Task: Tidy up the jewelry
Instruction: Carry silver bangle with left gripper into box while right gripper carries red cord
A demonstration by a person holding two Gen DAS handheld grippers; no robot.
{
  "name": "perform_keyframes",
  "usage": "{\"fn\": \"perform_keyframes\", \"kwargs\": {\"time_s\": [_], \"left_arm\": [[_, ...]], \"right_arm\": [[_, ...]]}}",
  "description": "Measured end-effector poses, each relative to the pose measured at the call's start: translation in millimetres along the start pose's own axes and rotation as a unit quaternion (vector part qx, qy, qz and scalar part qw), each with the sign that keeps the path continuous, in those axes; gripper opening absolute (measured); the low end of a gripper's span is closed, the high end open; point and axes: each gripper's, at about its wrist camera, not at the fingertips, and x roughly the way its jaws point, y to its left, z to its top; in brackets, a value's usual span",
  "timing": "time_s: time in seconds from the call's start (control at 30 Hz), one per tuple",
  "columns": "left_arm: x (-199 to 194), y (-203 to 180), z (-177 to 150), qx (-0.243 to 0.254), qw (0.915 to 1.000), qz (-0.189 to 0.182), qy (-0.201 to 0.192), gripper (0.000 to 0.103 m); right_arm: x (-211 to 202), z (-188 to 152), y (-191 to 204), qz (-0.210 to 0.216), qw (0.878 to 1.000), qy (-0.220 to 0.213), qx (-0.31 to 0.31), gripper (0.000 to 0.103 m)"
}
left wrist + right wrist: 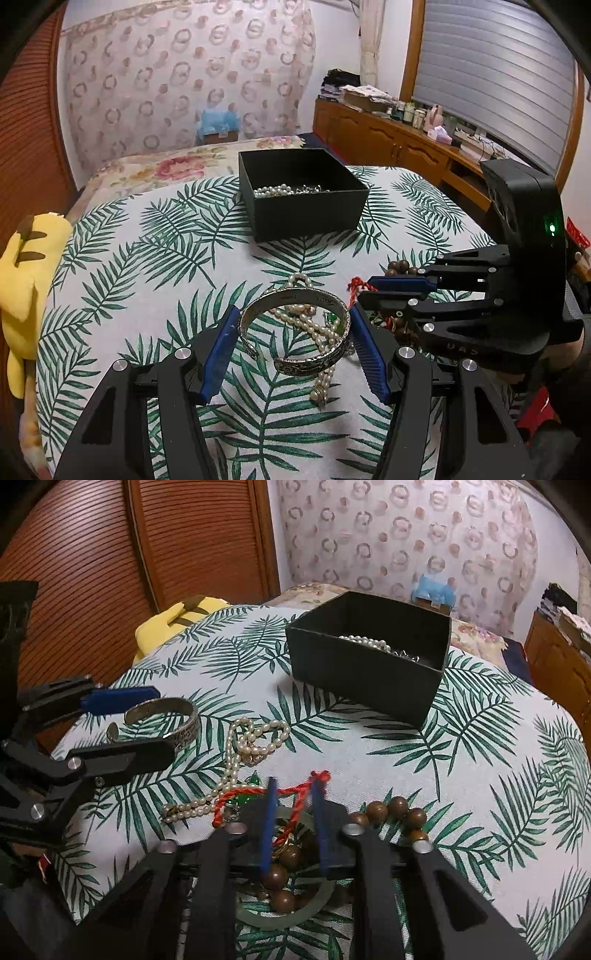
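A silver cuff bracelet (295, 332) lies on the leaf-print cloth between the blue pads of my left gripper (293, 321), which touch its sides; it also shows in the right wrist view (173, 720). A pearl necklace (314, 332) lies under and beside it (251, 738). My right gripper (293, 794) is partly closed around a red cord (295, 794), above a pale jade bangle (288, 915) and brown wooden beads (391, 812). A black box (306, 199) holding pearls stands farther back.
A yellow plush toy (26, 280) sits at the table's left edge. A wooden cabinet (388, 144) with clutter runs along the right. A wooden slatted door (110, 572) stands behind the table. The right gripper (399, 291) is close beside the left.
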Motion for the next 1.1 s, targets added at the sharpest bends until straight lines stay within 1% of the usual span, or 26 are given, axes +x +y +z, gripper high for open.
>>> {"fn": "perform_keyframes", "kwargs": {"time_s": [0.03, 0.07, 0.2, 0.37, 0.7, 0.83, 0.93, 1.1], "left_arm": [[0, 1, 0, 0.0, 1.0, 0.001, 0.0, 0.058], [1, 1, 1, 0.001, 1.0, 0.001, 0.0, 0.058], [3, 0, 5, 0.004, 1.0, 0.0, 0.003, 0.058], [5, -2, 15, 0.012, 0.9999, 0.0, -0.003, 0.058], [18, -9, 51, 0.03, 0.9994, -0.007, -0.018, 0.058], [26, -6, 68, 0.027, 0.9994, -0.006, -0.021, 0.058], [32, -3, 80, 0.022, 0.9994, 0.001, -0.028, 0.058], [42, 2, 97, 0.016, 0.9994, 0.008, -0.031, 0.058]], "right_arm": [[0, 0, 1, 0.0, 1.0, -0.001, -0.004, 0.005], [0, 1, 1, 0.0, 1.0, -0.001, -0.007, 0.004], [-5, 4, -1, -0.005, 1.0, -0.009, -0.017, 0.004], [-20, 12, -8, -0.009, 0.999, -0.03, -0.021, 0.004], [-44, 39, -42, -0.028, 0.997, -0.072, -0.018, 0.004], [-48, 57, -58, -0.034, 0.995, -0.089, -0.019, 0.004], [-48, 72, -69, -0.039, 0.994, -0.1, -0.021, 0.004], [-40, 97, -85, -0.038, 0.992, -0.117, -0.018, 0.004]]}}
